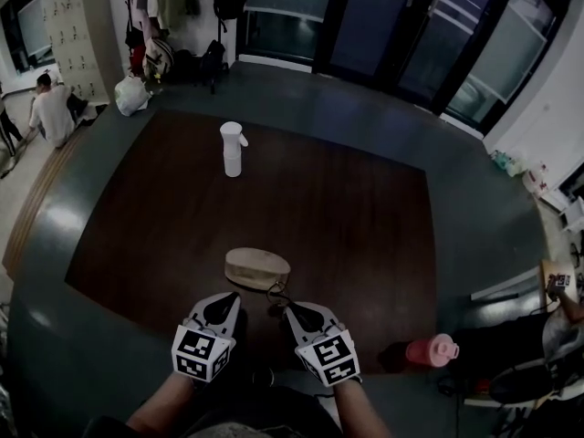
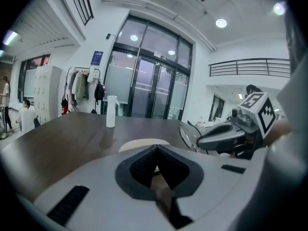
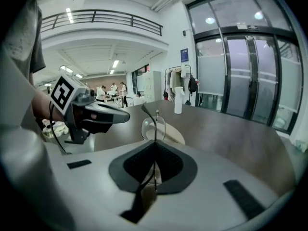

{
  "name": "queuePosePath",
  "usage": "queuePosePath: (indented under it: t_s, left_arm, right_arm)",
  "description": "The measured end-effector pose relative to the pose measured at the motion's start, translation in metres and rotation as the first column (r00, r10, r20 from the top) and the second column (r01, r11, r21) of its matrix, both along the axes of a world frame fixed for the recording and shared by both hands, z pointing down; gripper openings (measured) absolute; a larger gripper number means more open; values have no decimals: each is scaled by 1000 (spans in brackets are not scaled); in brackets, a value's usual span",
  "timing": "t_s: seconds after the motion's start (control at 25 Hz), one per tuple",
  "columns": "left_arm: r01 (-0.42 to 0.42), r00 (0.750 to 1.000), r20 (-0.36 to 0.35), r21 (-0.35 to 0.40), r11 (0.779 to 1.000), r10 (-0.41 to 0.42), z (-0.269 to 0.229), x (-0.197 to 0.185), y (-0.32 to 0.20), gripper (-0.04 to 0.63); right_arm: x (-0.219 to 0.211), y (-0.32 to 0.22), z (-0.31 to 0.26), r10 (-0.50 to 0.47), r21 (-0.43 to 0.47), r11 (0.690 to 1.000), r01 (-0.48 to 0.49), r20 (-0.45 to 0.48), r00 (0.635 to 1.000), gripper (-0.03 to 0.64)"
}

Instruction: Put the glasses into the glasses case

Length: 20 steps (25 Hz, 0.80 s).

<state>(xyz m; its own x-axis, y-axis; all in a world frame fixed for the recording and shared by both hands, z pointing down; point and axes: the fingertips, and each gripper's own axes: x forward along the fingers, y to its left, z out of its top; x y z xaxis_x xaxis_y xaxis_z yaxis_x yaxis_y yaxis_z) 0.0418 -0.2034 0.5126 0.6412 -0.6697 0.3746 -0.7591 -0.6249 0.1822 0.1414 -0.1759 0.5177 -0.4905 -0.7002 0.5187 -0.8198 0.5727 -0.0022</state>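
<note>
A beige glasses case (image 1: pixel 257 267) lies shut on the dark wooden table (image 1: pixel 347 208), near its front edge. Just behind the case, my right gripper (image 1: pixel 294 315) is shut on a temple of the thin-framed glasses (image 1: pixel 276 295). In the right gripper view the glasses (image 3: pixel 153 127) stand up from the shut jaws (image 3: pixel 155 150), with the case (image 3: pixel 174 134) beyond them. My left gripper (image 1: pixel 229 309) hovers beside the case's near-left end. Its jaws (image 2: pixel 156 154) are shut with nothing between them, and the case (image 2: pixel 143 144) shows just past them.
A white spray bottle (image 1: pixel 234 148) stands at the table's far middle. A pink bottle (image 1: pixel 431 349) stands on the grey rim at front right. A person (image 1: pixel 52 109) sits on the floor at far left, near bags and a coat rack.
</note>
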Motion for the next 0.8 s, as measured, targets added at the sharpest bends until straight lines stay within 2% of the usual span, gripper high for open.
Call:
queuePosePath:
  t_s: [0.16,0.4,0.64,0.8]
  left_arm:
    - [-31,999,22,-22,999,32,13,-3,-13,6]
    - [-71,994,84,-41,997,74,42,-7,-32,6]
    - [-104,988,107,-75,992,111,65,0,-43,6]
    - [-113,987,109,-81,990,122,78,0,-52,6]
  right_arm:
    - [-10,-10,22,-54,-40,998,49,-145,988,-9]
    - [-18,-30,43,-94,-84,994,71,-323,942,-9]
    - [-20,-38,62,-176,-152,982,116,-482,858,-9]
    - [-20,-48,74,-195,-183,977,108,-575,795,-9]
